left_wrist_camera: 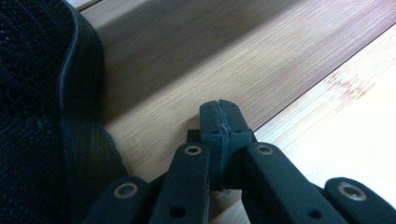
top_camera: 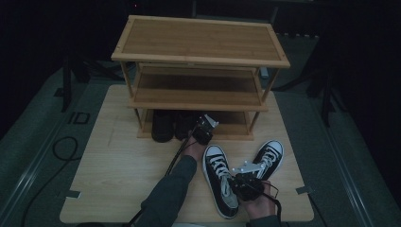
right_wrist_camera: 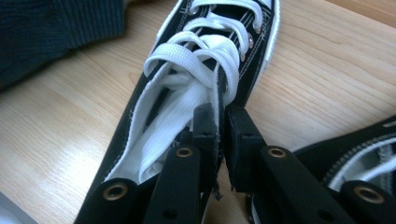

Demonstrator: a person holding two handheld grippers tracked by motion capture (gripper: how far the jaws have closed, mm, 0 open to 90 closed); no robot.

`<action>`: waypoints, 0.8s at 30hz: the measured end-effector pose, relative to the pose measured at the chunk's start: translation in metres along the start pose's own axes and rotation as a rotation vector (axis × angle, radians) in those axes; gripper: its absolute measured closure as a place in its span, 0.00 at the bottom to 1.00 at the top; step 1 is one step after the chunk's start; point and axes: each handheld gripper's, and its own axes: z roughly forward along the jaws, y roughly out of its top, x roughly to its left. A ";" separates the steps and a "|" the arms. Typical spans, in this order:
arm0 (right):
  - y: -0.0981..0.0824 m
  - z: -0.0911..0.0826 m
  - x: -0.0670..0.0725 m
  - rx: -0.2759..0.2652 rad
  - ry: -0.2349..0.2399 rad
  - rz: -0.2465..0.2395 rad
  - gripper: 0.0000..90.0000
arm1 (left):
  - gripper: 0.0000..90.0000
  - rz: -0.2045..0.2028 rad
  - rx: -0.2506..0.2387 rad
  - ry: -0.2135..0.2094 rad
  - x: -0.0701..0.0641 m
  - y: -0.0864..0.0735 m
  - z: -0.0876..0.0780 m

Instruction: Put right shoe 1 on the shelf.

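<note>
The right gripper [right_wrist_camera: 220, 122] has its two black jaws pinched almost together on the side wall of a black-and-white canvas sneaker [right_wrist_camera: 196, 84], one jaw inside the collar against the white lining, the other outside on the black canvas. In the high view this right gripper [top_camera: 242, 182] sits over the rear part of that sneaker [top_camera: 218, 177], which lies flat on the light wooden table [top_camera: 118, 175] with its toe pointing toward the wooden shoe rack [top_camera: 201, 40] and stands in front of the rack, a little apart from its lowest shelf. The matching second sneaker [top_camera: 268, 157] lies just beside the held one on the side away from the person's dark sleeve [top_camera: 170, 194], angled outward, at about the same distance from the rack. The left gripper [left_wrist_camera: 221, 122] has its jaws fully closed on each other with nothing between them; in the high view the left gripper [top_camera: 204, 130] is at the front edge of the rack's bottom shelf. Just beside it on that shelf stand two dark shoes [top_camera: 163, 125], one of whose black ribbed sole and mesh side fills the edge of the left gripper view. The rack's upper two shelves hold nothing that shows.
</note>
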 end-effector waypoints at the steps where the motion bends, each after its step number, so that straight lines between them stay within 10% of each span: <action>1: 0.000 0.000 0.002 0.013 -0.021 -0.010 0.92 | 1.00 0.000 0.001 0.000 0.000 0.000 0.000; 24: 0.006 0.013 -0.009 0.043 -0.001 0.024 0.97 | 1.00 0.001 0.001 -0.014 0.002 0.000 0.000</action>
